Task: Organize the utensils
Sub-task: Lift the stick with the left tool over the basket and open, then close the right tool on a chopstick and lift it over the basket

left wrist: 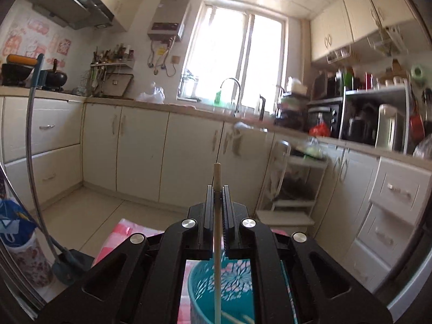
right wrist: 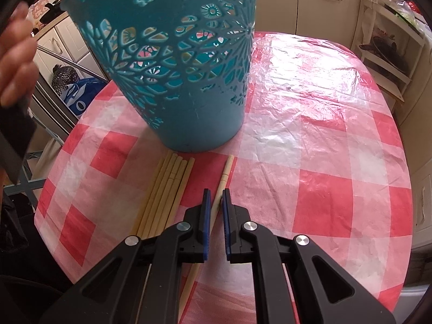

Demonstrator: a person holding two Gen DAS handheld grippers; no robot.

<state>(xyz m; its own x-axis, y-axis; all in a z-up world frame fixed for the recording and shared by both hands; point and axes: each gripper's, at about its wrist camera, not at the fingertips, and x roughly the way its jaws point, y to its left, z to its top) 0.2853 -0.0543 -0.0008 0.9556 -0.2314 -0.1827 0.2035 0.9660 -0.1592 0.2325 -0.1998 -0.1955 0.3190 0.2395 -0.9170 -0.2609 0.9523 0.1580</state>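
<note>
Chopsticks are split between the two grippers and the table. One pale wooden chopstick [left wrist: 217,216] stands clamped between the pressed-together pads of the left gripper [left wrist: 217,191]; its blunt upper end sticks out just past the fingertips, and its lower length runs down over the open mouth of the teal perforated basket [left wrist: 235,283], where more sticks lie faintly visible inside. In the right wrist view the same basket [right wrist: 189,102] stands on the red-and-white checked tablecloth [right wrist: 324,162]. A bundle of chopsticks [right wrist: 164,194] lies side by side just in front of the basket's base, left of the right gripper [right wrist: 214,193]. A single chopstick [right wrist: 225,172] lies apart from the bundle, running lengthwise through the narrow gap between the right gripper's blue-padded fingers [right wrist: 206,208]. Those fingers are drawn nearly together around it; whether the pads actually press the stick cannot be told. A hand [right wrist: 16,54] shows at the left edge.
</note>
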